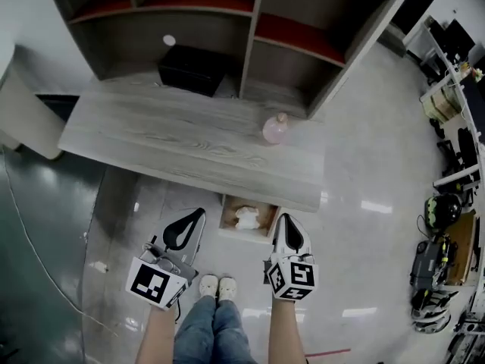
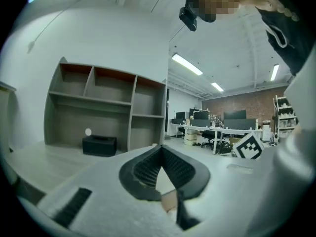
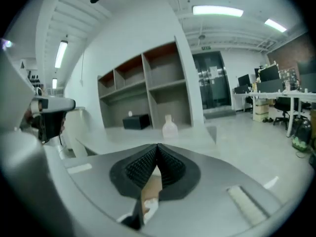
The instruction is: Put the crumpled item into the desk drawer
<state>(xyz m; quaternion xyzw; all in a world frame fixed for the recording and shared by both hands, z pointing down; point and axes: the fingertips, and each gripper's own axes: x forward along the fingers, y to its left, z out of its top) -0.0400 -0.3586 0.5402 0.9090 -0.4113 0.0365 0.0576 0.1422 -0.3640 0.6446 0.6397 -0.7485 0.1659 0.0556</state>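
The desk drawer (image 1: pixel 227 218) stands pulled out below the desk's front edge. A crumpled white item (image 1: pixel 248 218) lies inside it. My left gripper (image 1: pixel 198 215) hovers just left of the drawer, its jaws together and empty; in its own view the left gripper (image 2: pixel 160 148) points at the shelves. My right gripper (image 1: pixel 286 220) hangs at the drawer's right side, also shut with nothing held. In its own view the right gripper (image 3: pixel 157 146) shows a strip of the brown drawer and a bit of the white item (image 3: pixel 148 207) below its jaws.
The grey wooden desk (image 1: pixel 174 139) carries a pinkish bottle (image 1: pixel 274 128) near its right end and a black box (image 1: pixel 193 68) at the back under the shelf unit (image 1: pixel 258 21). My shoes (image 1: pixel 217 286) stand on the glossy floor. Office clutter lines the far right.
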